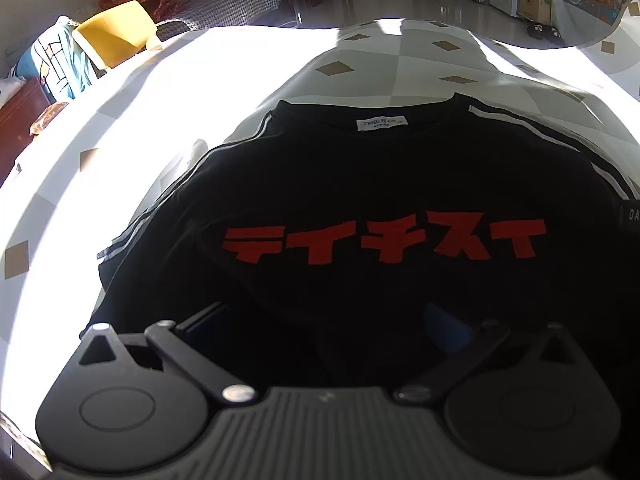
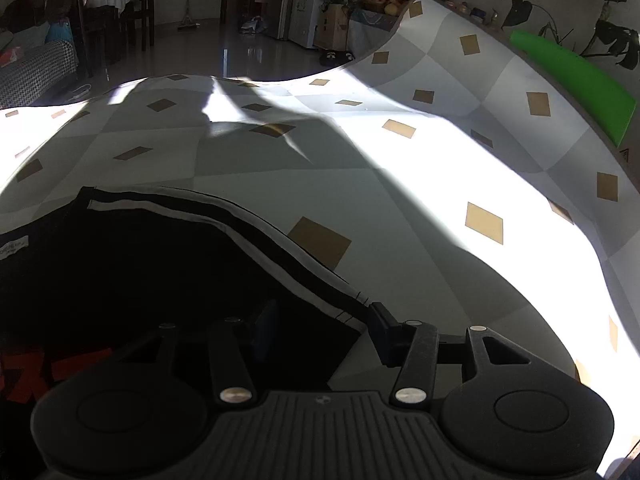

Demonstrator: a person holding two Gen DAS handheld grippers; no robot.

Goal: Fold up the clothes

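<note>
Lying flat on the checkered bench (image 1: 120, 120), a black T-shirt (image 1: 360, 184) w/ red lettering is facing up. Left tool (image 1: 324, 320) is gaping wide over its hem, gripping nothing; right tool (image 2: 320, 320) is standing approx. half open astride the striped sleeve (image 2: 280, 248), pads not pressing.

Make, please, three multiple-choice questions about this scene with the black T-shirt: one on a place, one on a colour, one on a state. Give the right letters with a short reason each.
1. Where does the black T-shirt lie?
A. on the patterned tablecloth
B. on a chair
C. on the floor

2. What colour are the large printed characters on the shirt's chest?
A. white
B. red
C. yellow

3. How do the fingers of the right gripper stand?
A. shut on the collar
B. shut with nothing between them
C. apart, at the striped sleeve's edge

Answers:
1. A: the cloth with brown diamonds shows all around the shirt.
2. B: the characters are red against the black fabric.
3. C: a clear gap separates the two fingers; they press on nothing.
</note>
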